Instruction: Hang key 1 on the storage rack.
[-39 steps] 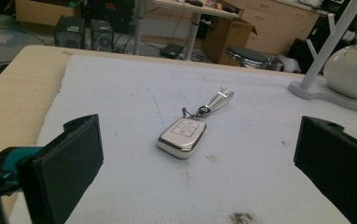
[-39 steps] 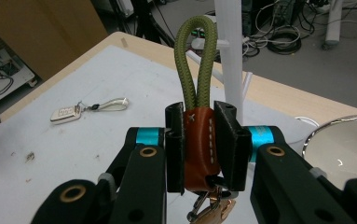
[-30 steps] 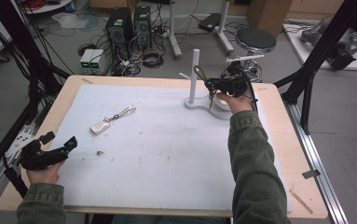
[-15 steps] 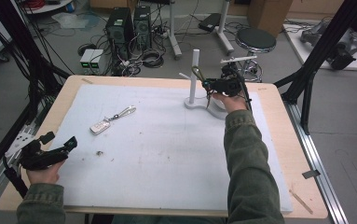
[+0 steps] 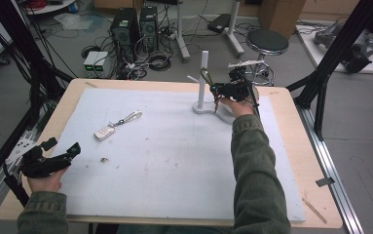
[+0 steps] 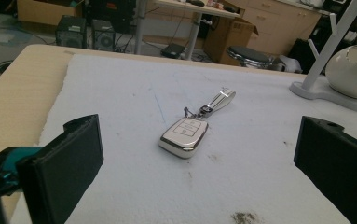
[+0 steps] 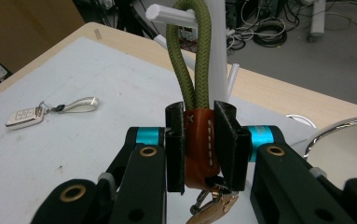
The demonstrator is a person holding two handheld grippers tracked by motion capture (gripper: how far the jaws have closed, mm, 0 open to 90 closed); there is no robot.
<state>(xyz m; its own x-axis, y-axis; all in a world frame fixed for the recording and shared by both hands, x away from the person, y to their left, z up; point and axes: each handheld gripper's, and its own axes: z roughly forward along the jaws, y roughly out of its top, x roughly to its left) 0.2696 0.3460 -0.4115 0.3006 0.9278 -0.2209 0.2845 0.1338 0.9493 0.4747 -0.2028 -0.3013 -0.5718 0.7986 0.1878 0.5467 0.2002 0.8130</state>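
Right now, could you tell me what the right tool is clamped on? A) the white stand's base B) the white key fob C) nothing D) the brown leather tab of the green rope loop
D: the right tool pinches the brown leather tab below the green rope loop.

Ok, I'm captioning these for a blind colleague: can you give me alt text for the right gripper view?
The right hand-held gripper is shut on the brown leather tab of a key strap, whose green cord loop rises to a peg of a white stand; whether the loop hangs on the peg is unclear. Keys dangle below. A white car key fob lies on the white mat at left.
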